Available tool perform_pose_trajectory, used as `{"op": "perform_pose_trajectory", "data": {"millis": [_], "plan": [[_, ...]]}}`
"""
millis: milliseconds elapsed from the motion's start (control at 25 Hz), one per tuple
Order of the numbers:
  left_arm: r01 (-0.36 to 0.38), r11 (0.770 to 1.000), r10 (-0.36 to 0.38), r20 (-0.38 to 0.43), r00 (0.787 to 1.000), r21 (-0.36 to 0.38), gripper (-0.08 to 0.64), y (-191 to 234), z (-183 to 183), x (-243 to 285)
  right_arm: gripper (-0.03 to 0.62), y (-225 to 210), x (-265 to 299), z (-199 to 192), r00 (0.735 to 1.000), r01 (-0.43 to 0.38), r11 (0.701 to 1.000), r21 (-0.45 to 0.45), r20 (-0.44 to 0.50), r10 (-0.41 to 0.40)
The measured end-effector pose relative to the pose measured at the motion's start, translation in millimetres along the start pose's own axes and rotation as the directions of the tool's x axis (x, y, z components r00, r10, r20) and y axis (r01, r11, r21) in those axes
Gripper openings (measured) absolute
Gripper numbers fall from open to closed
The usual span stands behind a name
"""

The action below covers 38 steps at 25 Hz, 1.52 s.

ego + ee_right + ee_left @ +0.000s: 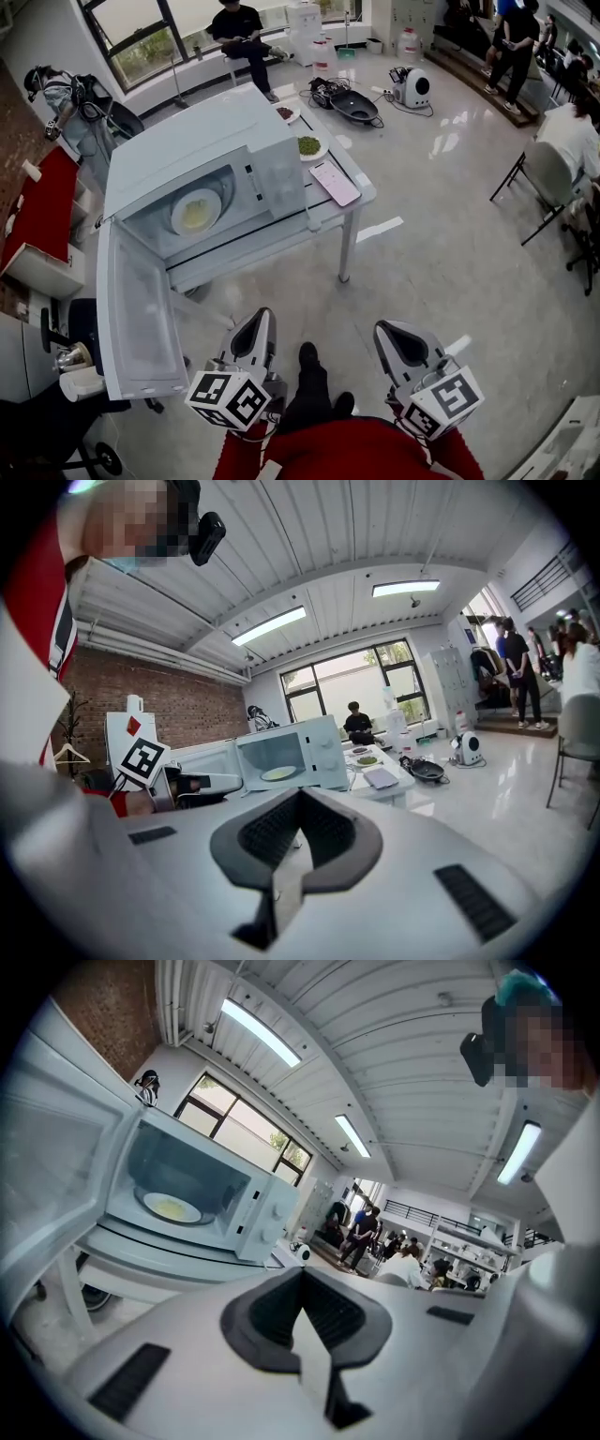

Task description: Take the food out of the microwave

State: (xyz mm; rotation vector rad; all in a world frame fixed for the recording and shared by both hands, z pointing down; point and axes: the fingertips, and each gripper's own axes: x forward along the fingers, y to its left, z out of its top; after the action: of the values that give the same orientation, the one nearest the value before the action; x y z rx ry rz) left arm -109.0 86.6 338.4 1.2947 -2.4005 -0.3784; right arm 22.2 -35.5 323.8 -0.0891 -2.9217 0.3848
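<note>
Before the open microwave [202, 178], left gripper [302, 1279], right gripper [298, 799]: fingers [261, 1318] together, empty.

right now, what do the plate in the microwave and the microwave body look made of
Plate: probably glazed white ceramic, judging by its smooth pale rim; possibly plastic.
Microwave body: white painted metal or plastic, flat even matte panels.

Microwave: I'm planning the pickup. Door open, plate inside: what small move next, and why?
Probably open the left gripper and advance it toward the plate: the door stands open, the plate lies inside the microwave, and this gripper is shut, empty and short of it.
</note>
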Motion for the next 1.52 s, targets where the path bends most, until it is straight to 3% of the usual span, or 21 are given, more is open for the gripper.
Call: {"op": "perform_pose_trajectory", "data": {"millis": [360, 720, 840, 1040, 1320, 1520], "plan": [[-0.082, 0.995, 0.082, 0.004, 0.997, -0.059, 0.008, 66, 25, 34, 0.011, 1, 76, 6, 0.997, -0.057, 0.998, 0.019, -0.057, 0.058], [-0.164, 0.966, 0.174, 0.036, 0.984, -0.200, 0.008, 123, 38, 53, 0.011, 7, 127, 6, 0.987, -0.107, 0.994, 0.011, -0.116, 0.107], [-0.176, 0.941, 0.198, 0.049, 0.979, -0.288, 0.008, 140, 44, 54, 0.011, 15, 145, 12, 0.983, -0.123, 0.992, 0.003, -0.138, 0.122], [-0.216, 0.906, 0.247, 0.040, 0.968, -0.363, 0.008, 171, 34, 53, 0.011, 29, 174, 4, 0.972, -0.169, 0.986, -0.005, -0.164, 0.166], [-0.197, 0.819, 0.264, 0.049, 0.963, -0.539, 0.009, 204, 35, 66, 0.011, 40, 205, 8, 0.955, -0.218, 0.976, -0.011, -0.207, 0.211], [-0.194, 0.764, 0.281, 0.047, 0.959, -0.615, 0.009, 224, 36, 72, 0.011, 48, 223, 8, 0.945, -0.243, 0.970, -0.007, -0.228, 0.235]]}}
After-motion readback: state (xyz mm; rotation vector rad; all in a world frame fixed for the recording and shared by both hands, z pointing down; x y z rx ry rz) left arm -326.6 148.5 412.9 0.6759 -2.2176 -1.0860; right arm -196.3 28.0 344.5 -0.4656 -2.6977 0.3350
